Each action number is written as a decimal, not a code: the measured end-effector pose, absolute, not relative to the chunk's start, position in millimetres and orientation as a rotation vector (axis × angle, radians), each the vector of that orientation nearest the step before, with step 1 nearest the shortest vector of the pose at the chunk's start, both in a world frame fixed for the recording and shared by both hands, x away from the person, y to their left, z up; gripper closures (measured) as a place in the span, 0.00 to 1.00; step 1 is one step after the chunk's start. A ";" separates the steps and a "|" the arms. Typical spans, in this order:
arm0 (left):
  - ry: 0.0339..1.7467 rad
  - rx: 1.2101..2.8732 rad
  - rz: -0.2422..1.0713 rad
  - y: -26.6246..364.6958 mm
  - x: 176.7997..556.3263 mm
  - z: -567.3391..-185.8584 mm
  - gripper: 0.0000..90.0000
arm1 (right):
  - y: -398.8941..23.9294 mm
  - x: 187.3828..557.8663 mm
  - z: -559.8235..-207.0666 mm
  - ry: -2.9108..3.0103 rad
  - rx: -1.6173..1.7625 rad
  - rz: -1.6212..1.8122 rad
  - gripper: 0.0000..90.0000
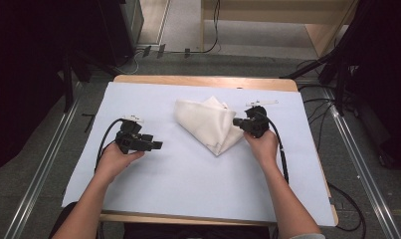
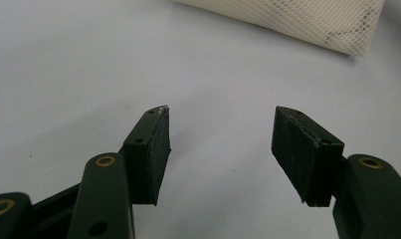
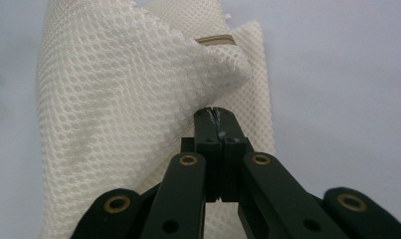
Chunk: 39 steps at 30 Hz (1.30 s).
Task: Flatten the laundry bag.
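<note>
Lying folded near the middle of the white-covered bench (image 1: 188, 179), the cream mesh cloth (image 1: 208, 123) has its right edge pinched between the closed right tongs (image 1: 238, 122), which lift that fold slightly. Left tongs (image 1: 157, 145) rest well apart to the cloth's left, jaws spread with nothing between them, pointing toward the cloth's near corner.
</note>
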State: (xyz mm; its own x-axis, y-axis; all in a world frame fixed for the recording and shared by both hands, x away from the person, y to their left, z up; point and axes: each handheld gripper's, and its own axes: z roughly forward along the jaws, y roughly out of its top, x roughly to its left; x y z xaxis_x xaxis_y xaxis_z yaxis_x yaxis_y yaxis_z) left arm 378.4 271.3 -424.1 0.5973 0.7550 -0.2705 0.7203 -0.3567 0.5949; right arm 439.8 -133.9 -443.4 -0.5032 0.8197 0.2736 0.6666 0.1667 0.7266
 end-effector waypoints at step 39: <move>1.311 1.974 0.154 330.0 374.3 -394.3 0.47 | -66.2 388.5 -433.5 2.497 1.201 1.247 1.00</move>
